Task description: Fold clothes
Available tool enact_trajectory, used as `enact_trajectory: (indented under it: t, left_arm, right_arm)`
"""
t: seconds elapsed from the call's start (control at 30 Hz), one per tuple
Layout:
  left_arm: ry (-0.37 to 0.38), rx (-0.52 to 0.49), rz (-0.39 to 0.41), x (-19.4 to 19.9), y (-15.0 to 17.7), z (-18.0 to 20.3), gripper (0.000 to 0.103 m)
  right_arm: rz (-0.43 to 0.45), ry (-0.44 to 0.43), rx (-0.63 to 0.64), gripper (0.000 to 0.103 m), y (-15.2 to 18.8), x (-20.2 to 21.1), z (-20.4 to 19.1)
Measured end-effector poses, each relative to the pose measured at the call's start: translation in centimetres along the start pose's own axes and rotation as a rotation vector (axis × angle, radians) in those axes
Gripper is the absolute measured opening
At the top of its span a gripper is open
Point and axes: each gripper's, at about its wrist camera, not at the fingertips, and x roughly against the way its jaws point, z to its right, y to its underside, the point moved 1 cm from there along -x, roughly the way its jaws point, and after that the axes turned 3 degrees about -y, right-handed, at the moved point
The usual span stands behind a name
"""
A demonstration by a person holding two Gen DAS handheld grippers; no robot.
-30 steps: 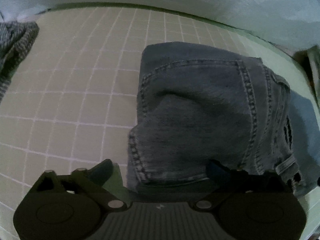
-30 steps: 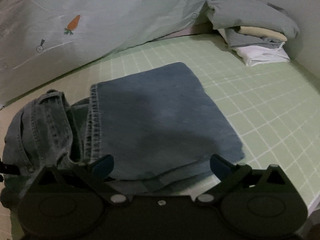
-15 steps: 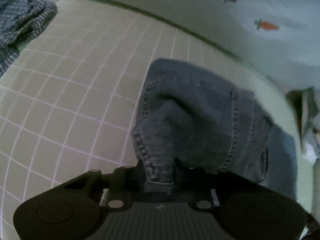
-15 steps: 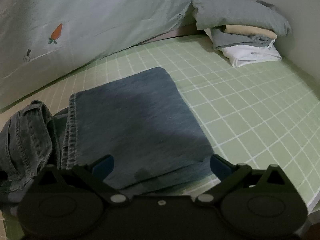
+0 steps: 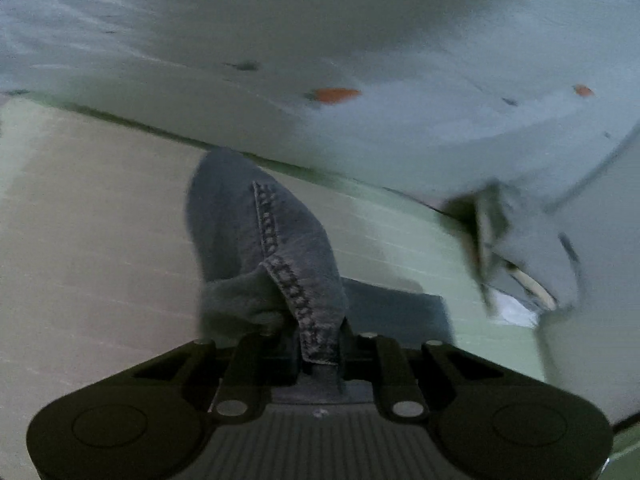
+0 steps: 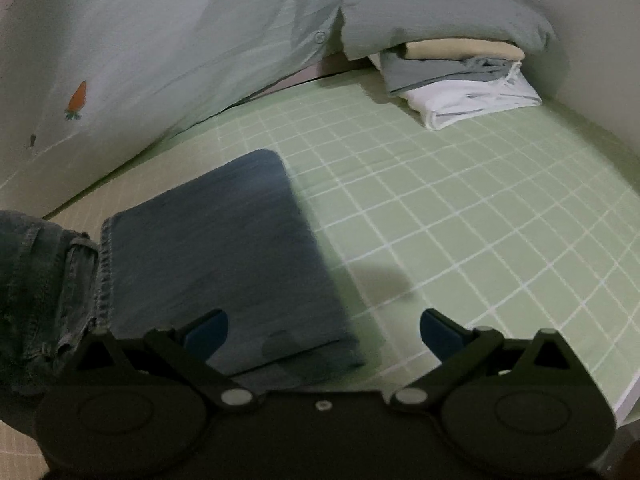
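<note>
Blue-grey jeans (image 6: pixel 224 248) lie partly folded on the green checked bed sheet (image 6: pixel 460 208). The folded leg panel is flat in the middle of the right wrist view; the bunched waist part (image 6: pixel 36 280) sits at its left. My left gripper (image 5: pixel 316 344) is shut on the jeans' stitched waist edge (image 5: pixel 288 276) and holds it lifted off the sheet. My right gripper (image 6: pixel 324 328) is open and empty, hovering over the near edge of the folded panel.
A stack of folded clothes (image 6: pixel 452 64) in grey, beige and white stands at the far right corner. A pale duvet with carrot prints (image 6: pixel 160 52) runs along the back. The sheet's edge (image 6: pixel 628 392) drops off at the near right.
My left gripper closed on the jeans' waist edge and lifted it, swinging toward the right. My right gripper stayed open and drew slightly back and right of the folded panel.
</note>
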Motion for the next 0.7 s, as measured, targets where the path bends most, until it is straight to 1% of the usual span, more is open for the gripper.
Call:
enact_trajectory:
  t: [0.1,0.23,0.27,0.33,0.37,0.47,0.53,0.57,0.6,0.63,0.67,0.7]
  left_arm:
    - [0.062,-0.052,-0.056,-2.4,0.9,3.6,0.016]
    - [0.149,-0.023,-0.176,-7.6,3.2,6.3,0.015]
    - [0.154,0.001,-0.213,-9.3,3.7,6.5,0.015]
    - [0.132,0.053,-0.279,-12.0,4.8,6.4,0.015]
    - [0.12,0.078,-0.311,-13.2,5.5,6.3,0.018]
    - [0.126,0.14,-0.342,-14.6,6.2,5.9,0.021]
    - [0.135,0.151,-0.347,-14.8,6.0,6.0,0.028]
    - [0.148,0.151,-0.347,-14.4,6.0,6.1,0.036]
    - [0.165,0.143,-0.342,-13.8,5.8,6.3,0.049]
    - [0.184,0.132,-0.335,-13.2,5.5,6.6,0.056]
    - [0.193,0.099,-0.312,-12.3,5.2,7.0,0.073]
    - [0.197,0.056,-0.281,-11.3,4.8,7.3,0.085]
  right_arm:
    - [0.004,0.009,-0.012,0.103,-0.2,0.1,1.5]
    - [0.012,0.033,-0.029,0.103,-0.6,0.3,4.0]
    - [0.014,0.04,-0.039,0.103,-0.7,0.3,4.6]
    - [0.018,0.054,-0.058,0.103,-1.0,0.4,5.9]
    - [0.022,0.06,-0.066,0.103,-1.2,0.5,6.5]
    - [0.034,0.065,-0.075,0.103,-1.7,0.6,7.6]
    - [0.041,0.064,-0.079,0.103,-1.9,0.6,7.9]
    - [0.043,0.06,-0.082,0.103,-2.0,0.6,8.0]
    - [0.043,0.049,-0.088,0.103,-2.1,0.5,7.9]
    - [0.042,0.037,-0.093,0.103,-2.2,0.3,7.8]
    - [0.042,0.025,-0.099,0.103,-2.3,0.2,7.7]
    - [0.042,0.011,-0.102,0.103,-2.4,0.1,7.5]
